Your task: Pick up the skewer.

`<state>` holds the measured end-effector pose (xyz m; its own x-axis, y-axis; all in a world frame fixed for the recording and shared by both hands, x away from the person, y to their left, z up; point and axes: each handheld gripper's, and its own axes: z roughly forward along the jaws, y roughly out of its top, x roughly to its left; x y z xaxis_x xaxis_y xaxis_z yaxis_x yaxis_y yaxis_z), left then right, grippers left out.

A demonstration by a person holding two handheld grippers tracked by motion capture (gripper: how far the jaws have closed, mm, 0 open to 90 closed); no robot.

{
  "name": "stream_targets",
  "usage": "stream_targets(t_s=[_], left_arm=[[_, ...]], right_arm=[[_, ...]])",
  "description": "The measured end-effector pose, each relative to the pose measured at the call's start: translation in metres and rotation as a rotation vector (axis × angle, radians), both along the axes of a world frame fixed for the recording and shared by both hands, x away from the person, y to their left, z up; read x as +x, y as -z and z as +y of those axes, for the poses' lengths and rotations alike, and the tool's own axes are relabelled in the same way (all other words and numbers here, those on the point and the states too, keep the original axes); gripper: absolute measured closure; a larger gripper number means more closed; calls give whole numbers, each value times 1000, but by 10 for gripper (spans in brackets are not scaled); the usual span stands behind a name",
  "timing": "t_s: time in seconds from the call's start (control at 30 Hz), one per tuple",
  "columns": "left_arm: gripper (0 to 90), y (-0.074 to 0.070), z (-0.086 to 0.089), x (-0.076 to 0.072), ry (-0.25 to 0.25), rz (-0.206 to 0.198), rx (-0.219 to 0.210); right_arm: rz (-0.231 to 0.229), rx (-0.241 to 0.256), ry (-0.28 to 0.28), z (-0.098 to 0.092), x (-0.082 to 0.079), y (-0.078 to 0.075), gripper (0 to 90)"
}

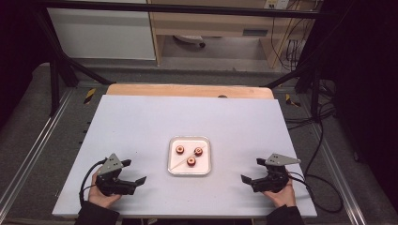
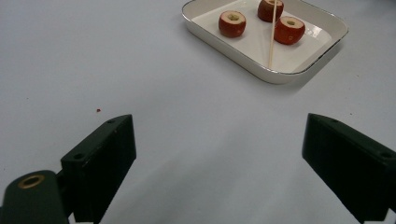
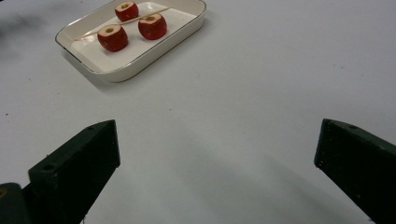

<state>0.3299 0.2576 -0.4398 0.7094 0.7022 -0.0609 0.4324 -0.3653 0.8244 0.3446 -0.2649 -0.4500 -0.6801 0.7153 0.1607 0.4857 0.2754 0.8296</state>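
left claw (image 1: 134, 172) gaping wide, right claw (image 1: 251, 169) likewise, both hand-held low

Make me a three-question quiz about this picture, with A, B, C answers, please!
1. Where is the stick?
A. In the tray with the fruits
B. On the bare table
C. In the left gripper

2. How many red fruits lie in the tray?
A. Two
B. Three
C. Five

3. How are the left gripper and right gripper?
A. Both shut
B. One holds a fruit
C. Both open and empty

Answers:
1. A, the thin stick lies across the white tray among the fruits.
2. B, three cored red fruits show in each view.
3. C, each gripper's fingers stand wide apart over the table with nothing between them.
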Motion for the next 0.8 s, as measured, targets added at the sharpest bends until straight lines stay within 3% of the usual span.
stream_targets(t_s=[0.5,0.8], left_arm=[[103,-2,-13,2,23,-3,15],[102,-9,-36,6,41,-5,20]], right_arm=[[5,-3,4,1,0,1,8],[7,-4,8,1,0,1,9]])
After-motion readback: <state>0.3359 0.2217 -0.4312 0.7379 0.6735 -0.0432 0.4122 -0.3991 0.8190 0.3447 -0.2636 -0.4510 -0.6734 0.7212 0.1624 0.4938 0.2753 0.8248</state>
